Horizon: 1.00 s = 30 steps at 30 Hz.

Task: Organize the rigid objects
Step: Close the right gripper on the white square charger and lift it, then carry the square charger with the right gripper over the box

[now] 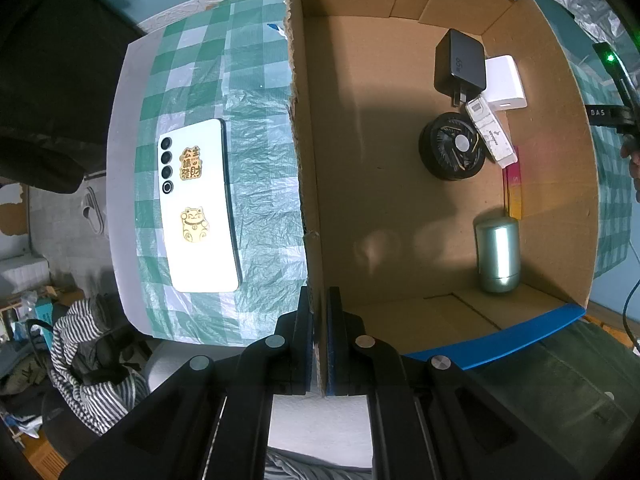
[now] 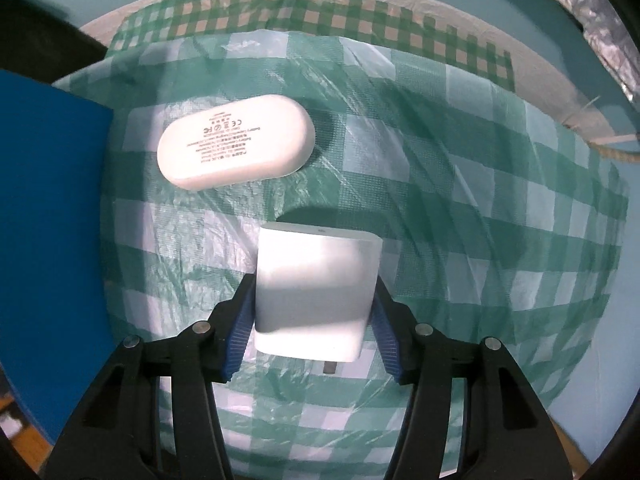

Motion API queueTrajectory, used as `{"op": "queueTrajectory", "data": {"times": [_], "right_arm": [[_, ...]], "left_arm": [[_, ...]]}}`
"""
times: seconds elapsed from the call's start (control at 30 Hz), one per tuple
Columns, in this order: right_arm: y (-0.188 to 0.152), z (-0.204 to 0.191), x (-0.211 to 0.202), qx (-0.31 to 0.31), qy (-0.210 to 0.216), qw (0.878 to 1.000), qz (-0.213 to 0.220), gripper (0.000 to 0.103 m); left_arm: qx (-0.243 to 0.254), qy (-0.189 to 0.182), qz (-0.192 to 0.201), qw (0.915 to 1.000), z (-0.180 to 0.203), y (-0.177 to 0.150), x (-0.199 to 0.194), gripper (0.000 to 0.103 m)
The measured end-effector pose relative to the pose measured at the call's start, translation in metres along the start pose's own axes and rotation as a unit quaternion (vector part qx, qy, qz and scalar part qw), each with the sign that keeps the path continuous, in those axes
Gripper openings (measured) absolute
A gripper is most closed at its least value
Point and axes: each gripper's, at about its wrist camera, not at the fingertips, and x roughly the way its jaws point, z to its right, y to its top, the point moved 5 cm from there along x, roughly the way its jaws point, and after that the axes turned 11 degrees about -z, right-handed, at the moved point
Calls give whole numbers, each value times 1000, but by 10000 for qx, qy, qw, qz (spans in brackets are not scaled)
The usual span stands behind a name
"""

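Observation:
My left gripper (image 1: 319,312) is shut on the left wall of the cardboard box (image 1: 304,160). Inside the box lie a black charger (image 1: 460,66), a white adapter (image 1: 506,82), a small black fan (image 1: 454,148), a white stick-shaped device (image 1: 492,134), a pink-yellow packet (image 1: 513,188) and a green metal cylinder (image 1: 498,254). A white phone (image 1: 200,204) with gold stickers lies on the checked cloth left of the box. My right gripper (image 2: 314,312) is shut on a white square charger (image 2: 316,292), just above the cloth. A white oval case (image 2: 236,146) lies beyond it.
The green-and-white checked cloth (image 2: 480,200) under plastic film covers the small table. The box's blue outer side (image 2: 48,220) stands at the left of the right wrist view. Clothes and clutter (image 1: 84,352) lie on the floor past the table edge.

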Motion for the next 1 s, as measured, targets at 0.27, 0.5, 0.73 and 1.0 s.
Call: {"op": "queueTrajectory", "data": {"times": [0.27, 0.5, 0.73, 1.0], "right_arm": [[-8, -3, -3, -185, -15, 9998, -3, 52], [-19, -16, -25, -480, 65, 9987, 150, 52], [-31, -38, -57, -816, 141, 9962, 271, 52], [-41, -69, -87, -1137, 265, 9924, 383, 52]], "left_arm": [[-3, -11, -11, 10000, 1, -2, 1, 4], [15, 5, 7, 10000, 1, -3, 0, 4], [33, 12, 19, 10000, 0, -2, 0, 4], [45, 20, 26, 10000, 0, -1, 0, 4]]}}
